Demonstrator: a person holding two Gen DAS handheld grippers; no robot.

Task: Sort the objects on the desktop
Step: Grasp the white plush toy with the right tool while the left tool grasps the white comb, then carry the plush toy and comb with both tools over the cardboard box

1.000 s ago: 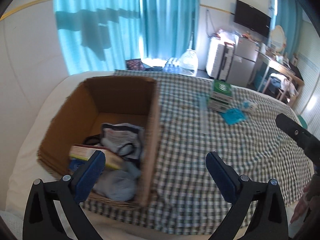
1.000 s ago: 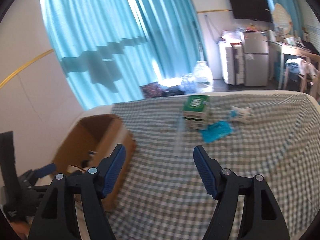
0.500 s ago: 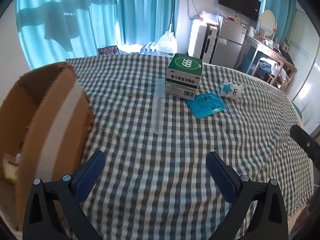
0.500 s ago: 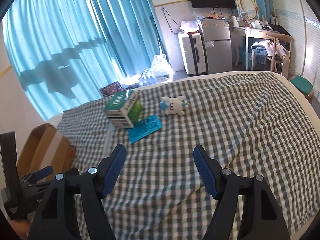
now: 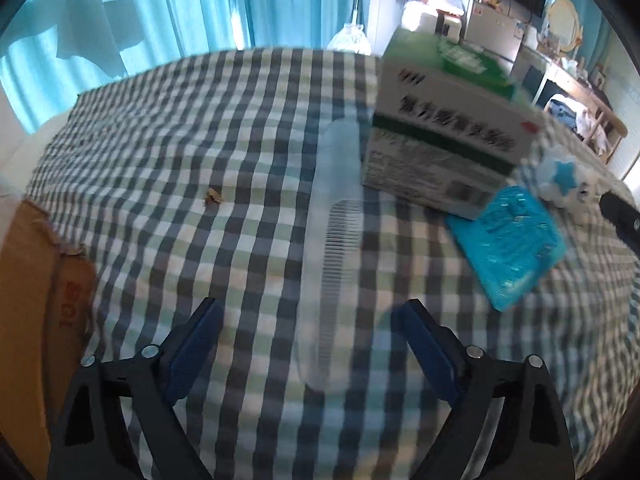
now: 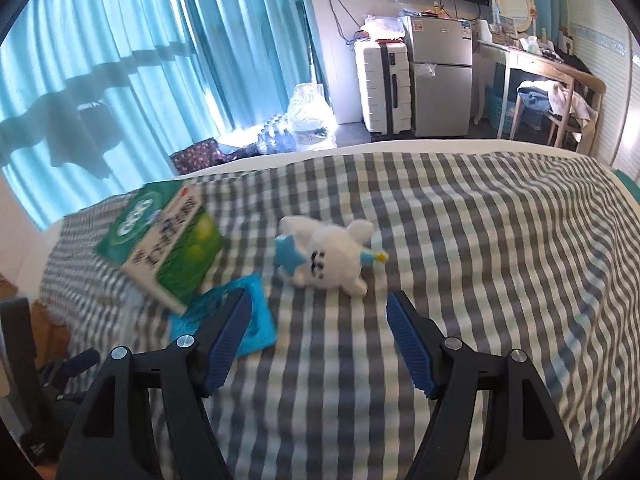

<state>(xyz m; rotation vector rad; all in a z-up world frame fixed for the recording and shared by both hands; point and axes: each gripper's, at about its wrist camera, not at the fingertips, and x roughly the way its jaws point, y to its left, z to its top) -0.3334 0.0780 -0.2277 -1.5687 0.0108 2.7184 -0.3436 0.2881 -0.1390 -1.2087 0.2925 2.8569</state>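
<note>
Woven checked cloth [image 5: 240, 152], translucent plastic comb case [image 5: 332, 240], printed card box [image 5: 440, 152], fuzzy plush toy [image 6: 332, 260].

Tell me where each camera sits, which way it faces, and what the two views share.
Left wrist: on the left tongs, angled down at the clear comb between its open blue pads; a cardboard box at left.
Right wrist: on the right tongs, angled down at the plush toy; open pads, left tongs at lower left.
Shared: green medicine box, teal packet, checked cloth.
</note>
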